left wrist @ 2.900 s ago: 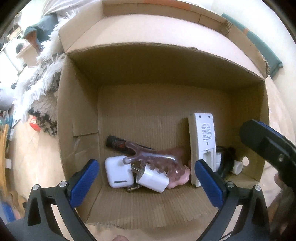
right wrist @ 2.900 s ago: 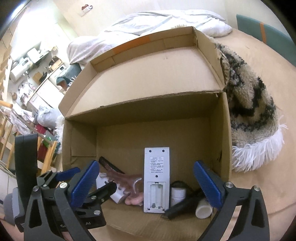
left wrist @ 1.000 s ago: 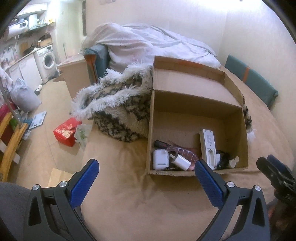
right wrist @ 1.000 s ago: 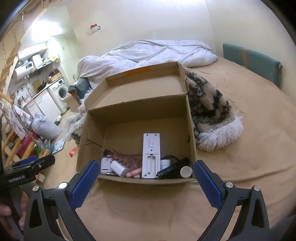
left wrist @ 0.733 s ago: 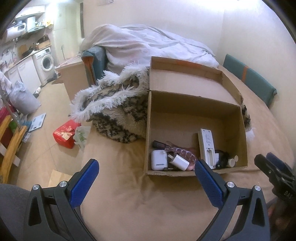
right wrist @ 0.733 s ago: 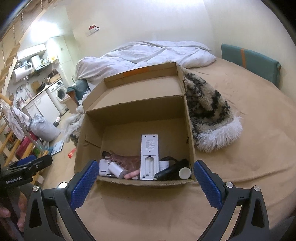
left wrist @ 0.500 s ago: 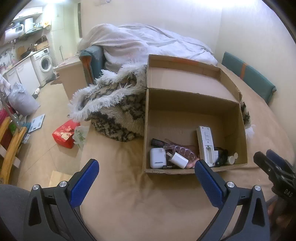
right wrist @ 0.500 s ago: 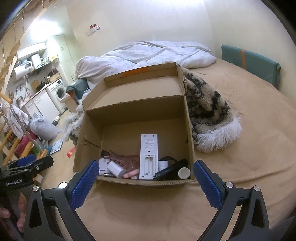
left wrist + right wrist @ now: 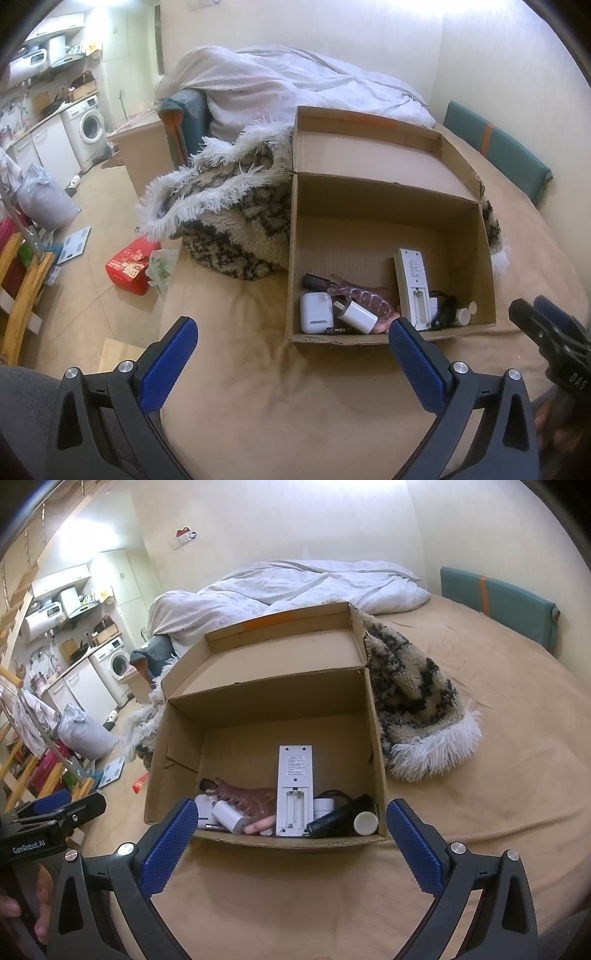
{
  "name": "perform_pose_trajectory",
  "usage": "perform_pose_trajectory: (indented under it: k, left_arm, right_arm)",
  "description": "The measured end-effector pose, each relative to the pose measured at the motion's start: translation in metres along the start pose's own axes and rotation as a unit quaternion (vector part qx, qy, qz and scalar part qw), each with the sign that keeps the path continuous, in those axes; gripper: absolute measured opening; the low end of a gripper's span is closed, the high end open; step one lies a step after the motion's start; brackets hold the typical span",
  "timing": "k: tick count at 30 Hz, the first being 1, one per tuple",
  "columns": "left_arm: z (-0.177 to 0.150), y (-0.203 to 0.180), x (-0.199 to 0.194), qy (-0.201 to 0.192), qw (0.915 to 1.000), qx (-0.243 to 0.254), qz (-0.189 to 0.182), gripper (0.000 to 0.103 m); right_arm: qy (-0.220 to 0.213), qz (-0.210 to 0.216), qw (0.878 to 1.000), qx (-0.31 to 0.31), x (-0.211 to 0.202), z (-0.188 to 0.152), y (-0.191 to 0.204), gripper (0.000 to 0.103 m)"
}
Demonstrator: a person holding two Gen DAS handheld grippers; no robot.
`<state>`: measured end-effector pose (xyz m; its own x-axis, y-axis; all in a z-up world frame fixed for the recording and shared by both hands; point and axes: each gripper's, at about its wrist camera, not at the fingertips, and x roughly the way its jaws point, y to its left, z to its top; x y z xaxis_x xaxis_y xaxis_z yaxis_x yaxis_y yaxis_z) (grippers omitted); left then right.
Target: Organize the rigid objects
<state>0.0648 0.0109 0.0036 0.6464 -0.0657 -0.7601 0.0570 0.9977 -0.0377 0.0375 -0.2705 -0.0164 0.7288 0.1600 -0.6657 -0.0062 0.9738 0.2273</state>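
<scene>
Left wrist view: an open brown cardboard box (image 9: 388,206) sits on a tan bed (image 9: 277,387); along its near wall lie a smooth white earbud case (image 9: 315,313), a white charger plug (image 9: 357,315), a ridged pink massage comb (image 9: 365,297) and a long white remote (image 9: 413,284), battery bay uncovered; the left hand-held gripper (image 9: 291,354) gapes wide, empty, before the box.

Right wrist view: the right hand-held gripper (image 9: 290,836) also stands spread apart, holding nothing, just before the box's corrugated front edge; a black cylinder (image 9: 340,816) lies beside the remote; a shaggy patterned blanket (image 9: 417,709) touches the box's side.

Matt corrugated cardboard box (image 9: 266,701), glossy white plastic remote (image 9: 295,790), shaggy fleece blanket (image 9: 417,701), smooth tan cloth sheet (image 9: 480,782)
</scene>
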Motion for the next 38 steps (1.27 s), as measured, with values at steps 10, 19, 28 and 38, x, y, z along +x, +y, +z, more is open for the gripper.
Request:
perform_pose_trajectory:
  k: [10,19,28,38]
  left_arm:
    - [0.0000,0.0004,-0.0002,-0.001,1.0000,0.000,0.001,0.103]
    - [-0.0010,0.0003,0.0016,0.002,1.0000,0.001,0.001,0.103]
    - [-0.0011,-0.0003,0.0018,0.003,1.0000,0.000,0.002,0.103]
    - [-0.0032,0.0003,0.0031,0.008,0.9999,0.003,-0.007,0.103]
  right_arm:
    - [0.000,0.000,1.000,0.000,-0.0001,-0.0001,0.0001,0.103]
    - [0.000,0.001,1.000,0.000,-0.0004,-0.0001,0.0003,0.103]
    - [0.000,0.000,1.000,0.001,-0.0003,-0.0004,0.0003,0.103]
    - [0.000,0.000,1.000,0.001,-0.0004,-0.0008,0.0006,0.103]
